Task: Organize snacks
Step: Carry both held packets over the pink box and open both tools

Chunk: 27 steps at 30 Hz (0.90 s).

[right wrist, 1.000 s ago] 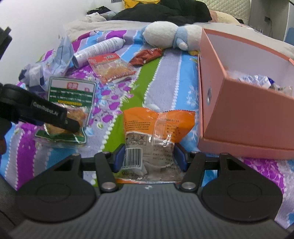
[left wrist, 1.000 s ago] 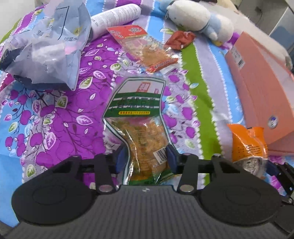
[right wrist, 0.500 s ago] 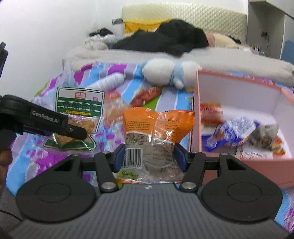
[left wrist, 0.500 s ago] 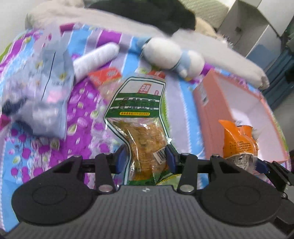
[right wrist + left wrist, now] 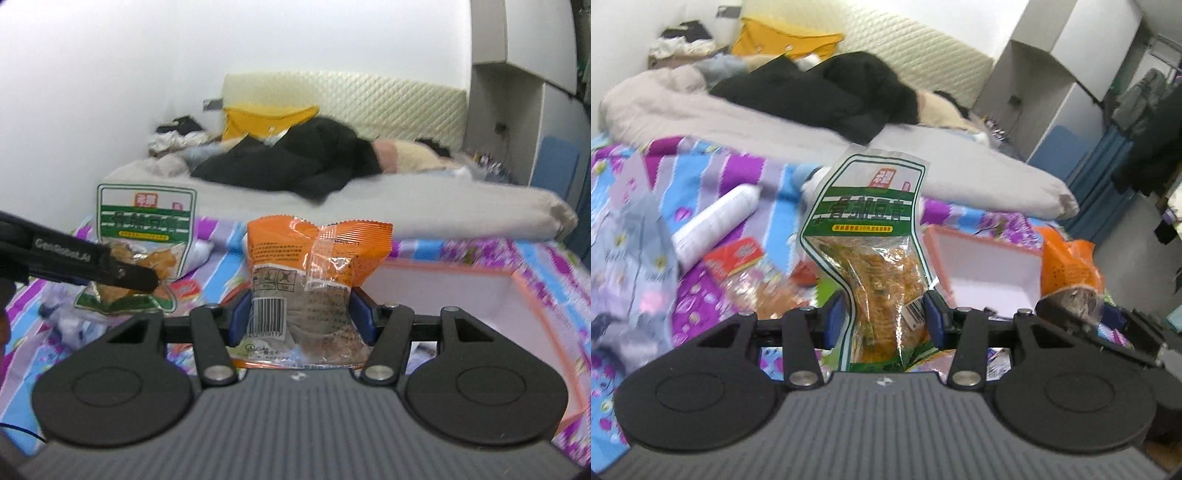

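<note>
Snack packs [image 5: 875, 258] [image 5: 314, 280] gripped, above pink box [image 5: 517, 280]

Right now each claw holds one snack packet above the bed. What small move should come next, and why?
Probably carry the right claw with its orange packet rightward over the pink box, since the box stands open just beside it. The left claw grips the green packet, which can follow.

Background's a messy bed: black clothes [image 5: 827, 92] piled at upper centre, a yellow pillow [image 5: 783, 37] against the quilted headboard [image 5: 369, 99] up top, and a white spray can [image 5: 716, 221] lying at left on the floral bedspread [image 5: 701, 177].
</note>
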{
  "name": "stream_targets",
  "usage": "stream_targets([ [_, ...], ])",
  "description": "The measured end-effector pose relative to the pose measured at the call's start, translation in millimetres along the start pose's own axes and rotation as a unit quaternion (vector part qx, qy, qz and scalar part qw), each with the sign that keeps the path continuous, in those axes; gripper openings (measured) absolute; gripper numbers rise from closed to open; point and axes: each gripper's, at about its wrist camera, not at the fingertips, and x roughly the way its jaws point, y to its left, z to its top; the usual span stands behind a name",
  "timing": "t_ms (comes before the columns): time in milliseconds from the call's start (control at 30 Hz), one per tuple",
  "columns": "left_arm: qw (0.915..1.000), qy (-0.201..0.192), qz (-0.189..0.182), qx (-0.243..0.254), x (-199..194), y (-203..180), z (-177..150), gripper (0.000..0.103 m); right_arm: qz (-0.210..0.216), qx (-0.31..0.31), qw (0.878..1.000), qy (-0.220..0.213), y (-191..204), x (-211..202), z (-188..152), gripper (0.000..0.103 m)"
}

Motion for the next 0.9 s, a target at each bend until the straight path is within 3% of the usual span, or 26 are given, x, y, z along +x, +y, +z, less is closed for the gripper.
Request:
stream_targets([
  [200, 0.9995, -0.008, -0.027, 0.014, 11.5, -36.8, 16.2, 0.051, -0.033, -0.001, 0.999, -0.025, -30.6, -4.4, 17.1, 0.060],
  [433, 0.9981, 0.009, -0.052, 0.032, 46.4, -82.4, 22.3, 0.051, -0.063, 0.021, 0.998, -0.016, -72.1, 3.0, 9.5, 0.060],
  [900, 0.9906, 0.107, -0.046, 0.073, 150.8, -136.9, -12.1, 0.051, -0.073, 0.065, 0.992, 0.078, -132.4, 51.0, -52.0, 0.060],
])
